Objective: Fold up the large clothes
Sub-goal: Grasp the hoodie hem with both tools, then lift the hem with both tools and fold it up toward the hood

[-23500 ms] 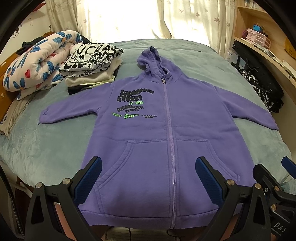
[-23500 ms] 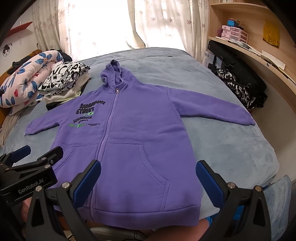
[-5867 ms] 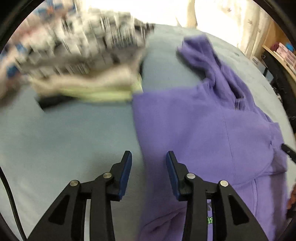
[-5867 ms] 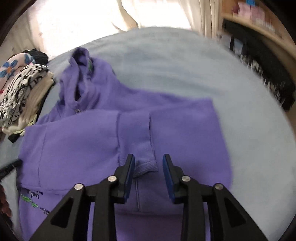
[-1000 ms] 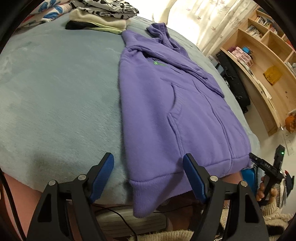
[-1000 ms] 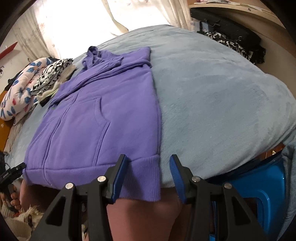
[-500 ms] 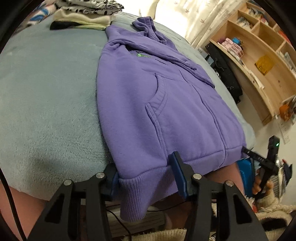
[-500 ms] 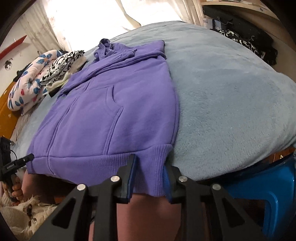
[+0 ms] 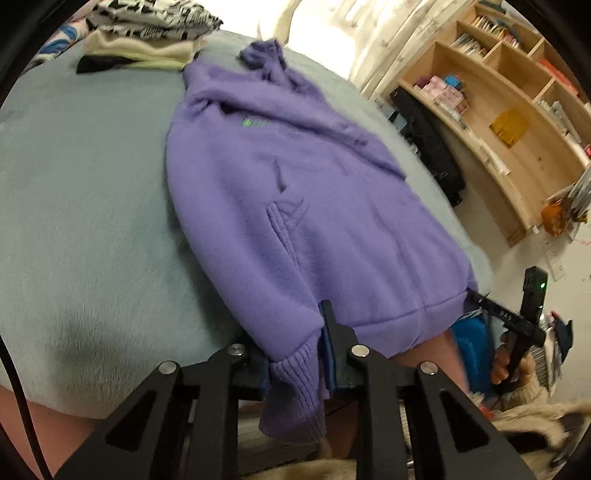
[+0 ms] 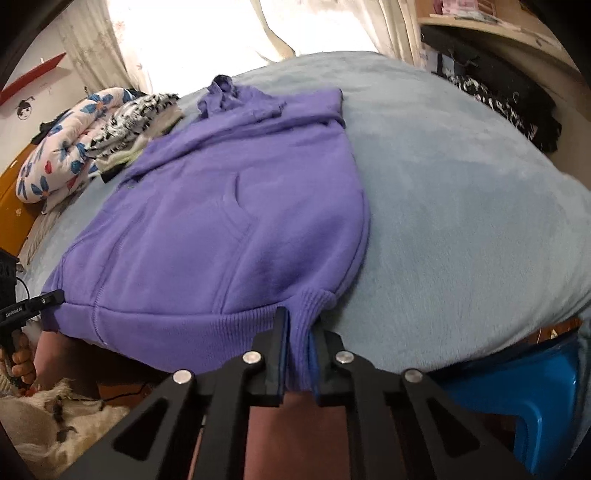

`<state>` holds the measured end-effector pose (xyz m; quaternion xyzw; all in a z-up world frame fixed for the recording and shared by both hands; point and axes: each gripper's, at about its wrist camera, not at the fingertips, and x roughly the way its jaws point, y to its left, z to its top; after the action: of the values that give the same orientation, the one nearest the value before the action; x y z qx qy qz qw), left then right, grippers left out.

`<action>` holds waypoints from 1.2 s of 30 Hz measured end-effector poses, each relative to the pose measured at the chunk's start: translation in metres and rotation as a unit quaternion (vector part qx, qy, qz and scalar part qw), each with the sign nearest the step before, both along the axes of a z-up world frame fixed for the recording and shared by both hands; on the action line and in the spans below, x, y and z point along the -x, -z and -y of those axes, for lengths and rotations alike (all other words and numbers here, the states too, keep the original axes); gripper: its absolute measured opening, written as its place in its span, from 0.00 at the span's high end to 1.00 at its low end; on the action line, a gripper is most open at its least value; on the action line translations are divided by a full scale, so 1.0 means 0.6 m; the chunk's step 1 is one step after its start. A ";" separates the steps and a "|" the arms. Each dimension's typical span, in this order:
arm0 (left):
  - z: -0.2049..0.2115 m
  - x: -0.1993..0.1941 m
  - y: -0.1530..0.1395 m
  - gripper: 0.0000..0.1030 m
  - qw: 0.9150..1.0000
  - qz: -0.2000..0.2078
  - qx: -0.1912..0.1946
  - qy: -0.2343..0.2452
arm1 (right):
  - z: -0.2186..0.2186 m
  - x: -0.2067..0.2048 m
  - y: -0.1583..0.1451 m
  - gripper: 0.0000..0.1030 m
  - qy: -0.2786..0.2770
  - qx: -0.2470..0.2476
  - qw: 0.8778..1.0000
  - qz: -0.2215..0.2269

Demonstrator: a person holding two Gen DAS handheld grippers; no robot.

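Observation:
A purple zip hoodie [image 9: 288,192] lies on the grey-blue bed [image 9: 74,221], sleeves folded in across its body, hood at the far end. Its ribbed hem hangs over the near bed edge. My left gripper [image 9: 295,343] is closing, and its pads pinch the hem's left corner. My right gripper [image 10: 297,343] is shut on the hem's right corner of the hoodie [image 10: 229,221]. Each gripper also shows at the opposite hem corner in the other view: the right gripper [image 9: 517,321] and the left gripper [image 10: 33,302].
A stack of folded clothes [image 9: 147,33] and a floral quilt [image 10: 62,155] sit at the bed's far left. Wooden shelves [image 9: 517,110] and dark bags [image 9: 432,155] line the right wall. A blue stool [image 10: 517,387] stands below the bed [image 10: 461,203] edge.
Both grippers' jaws went from wide apart around the hem to pinched on its corners. The left corner of the hem has risen slightly off the bed edge.

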<state>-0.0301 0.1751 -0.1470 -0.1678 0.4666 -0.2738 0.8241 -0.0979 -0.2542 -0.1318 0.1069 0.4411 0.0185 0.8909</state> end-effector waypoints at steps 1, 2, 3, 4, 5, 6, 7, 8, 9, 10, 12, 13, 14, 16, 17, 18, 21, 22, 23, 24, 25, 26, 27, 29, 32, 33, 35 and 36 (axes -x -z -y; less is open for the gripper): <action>-0.004 -0.001 -0.012 0.83 1.000 0.006 0.012 -0.003 | 0.003 -0.001 -0.013 0.92 0.000 -0.012 1.000 0.009; -0.009 -0.008 -0.030 0.83 0.999 0.011 0.034 -0.009 | 0.006 -0.004 -0.029 0.92 0.001 -0.025 1.000 0.018; -0.015 -0.017 -0.049 0.83 0.998 0.015 0.058 -0.018 | 0.009 -0.009 -0.043 0.92 0.001 -0.037 0.999 0.027; -0.020 -0.026 -0.062 0.83 0.997 0.017 0.074 -0.025 | 0.010 -0.016 -0.060 0.92 0.000 -0.046 0.998 0.039; -0.025 -0.040 -0.082 0.83 0.995 0.023 0.095 -0.034 | 0.010 -0.025 -0.080 0.92 -0.001 -0.055 0.997 0.054; -0.027 -0.050 -0.093 0.83 0.993 0.027 0.104 -0.039 | 0.009 -0.037 -0.101 0.92 -0.001 -0.061 0.996 0.069; -0.029 -0.066 -0.112 0.83 0.992 0.033 0.115 -0.045 | 0.007 -0.048 -0.119 0.92 0.000 -0.064 0.995 0.080; -0.031 -0.082 -0.129 0.83 0.990 0.040 0.122 -0.052 | 0.006 -0.062 -0.137 0.92 0.002 -0.068 0.993 0.092; -0.032 -0.098 -0.142 0.83 0.989 0.044 0.127 -0.057 | 0.007 -0.076 -0.154 0.92 0.005 -0.073 0.992 0.103; -0.033 -0.118 -0.157 0.83 0.988 0.047 0.133 -0.064 | 0.009 -0.093 -0.172 0.92 0.010 -0.078 0.991 0.113; -0.039 -0.169 -0.182 0.83 0.985 0.047 0.148 -0.081 | 0.019 -0.136 -0.204 0.92 0.020 -0.084 0.988 0.129; -0.041 -0.187 -0.187 0.83 0.983 0.045 0.153 -0.087 | 0.025 -0.166 -0.222 0.92 0.028 -0.082 0.987 0.138; -0.046 -0.214 -0.193 0.83 0.982 0.042 0.157 -0.094 | 0.028 -0.187 -0.233 0.92 0.032 -0.081 0.986 0.141; -0.048 -0.270 -0.200 0.83 0.981 0.034 0.156 -0.108 | 0.044 -0.253 -0.254 0.92 0.045 -0.088 0.985 0.141; -0.047 -0.305 -0.201 0.82 0.981 0.027 0.154 -0.113 | 0.049 -0.277 -0.260 0.92 0.051 -0.089 0.985 0.142; -0.045 -0.333 -0.199 0.81 0.981 0.021 0.150 -0.118 | 0.055 -0.316 -0.267 0.92 0.058 -0.083 0.985 0.142; -0.035 -0.450 -0.172 0.72 0.983 -0.022 0.135 -0.123 | 0.072 -0.420 -0.257 0.91 0.089 -0.077 0.985 0.128; -0.034 -0.475 -0.162 0.70 0.983 -0.033 0.130 -0.125 | 0.079 -0.459 -0.244 0.90 0.097 -0.079 0.985 0.117; -0.030 -0.513 -0.143 0.66 0.984 -0.049 0.123 -0.120 | 0.086 -0.497 -0.224 0.84 0.111 -0.076 0.986 0.097; -0.027 -0.549 -0.120 0.61 0.984 -0.072 0.115 -0.117 | 0.091 -0.532 -0.201 0.68 0.127 -0.069 0.987 0.074; -0.028 -0.565 -0.106 0.58 0.984 -0.085 0.103 -0.122 | 0.093 -0.555 -0.183 0.61 0.133 -0.063 0.988 0.056; -0.032 -0.590 -0.087 0.51 0.982 -0.099 0.075 -0.139 | 0.095 -0.579 -0.160 0.57 0.138 -0.059 0.988 0.038; -0.037 -0.606 -0.075 0.47 0.982 -0.106 0.059 -0.147 | 0.095 -0.593 -0.143 0.57 0.137 -0.059 0.989 0.027; -0.047 -0.622 -0.059 0.46 0.981 -0.109 0.052 -0.149 | 0.093 -0.616 -0.105 0.57 0.124 -0.053 0.991 0.000; -0.057 -0.637 -0.048 0.43 0.985 -0.096 0.032 -0.138 | 0.096 -0.627 -0.060 0.57 0.105 -0.036 0.994 -0.020; -0.056 -0.640 -0.045 0.42 0.987 -0.089 0.016 -0.130 | 0.098 -0.630 -0.050 0.57 0.101 -0.029 0.994 -0.025; -0.045 -0.642 -0.040 0.42 0.990 -0.079 -0.017 -0.112 | 0.106 -0.647 -0.029 0.57 0.096 -0.013 0.995 -0.036; -0.040 -0.646 -0.038 0.42 0.991 -0.076 -0.032 -0.104 | 0.108 -0.654 -0.021 0.57 0.094 -0.007 0.995 -0.041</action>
<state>0.3578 0.1991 -0.1244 -0.2088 0.5164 -0.1582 0.8153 0.2948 -0.3190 -0.1190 0.1546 0.4656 -0.0665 0.8689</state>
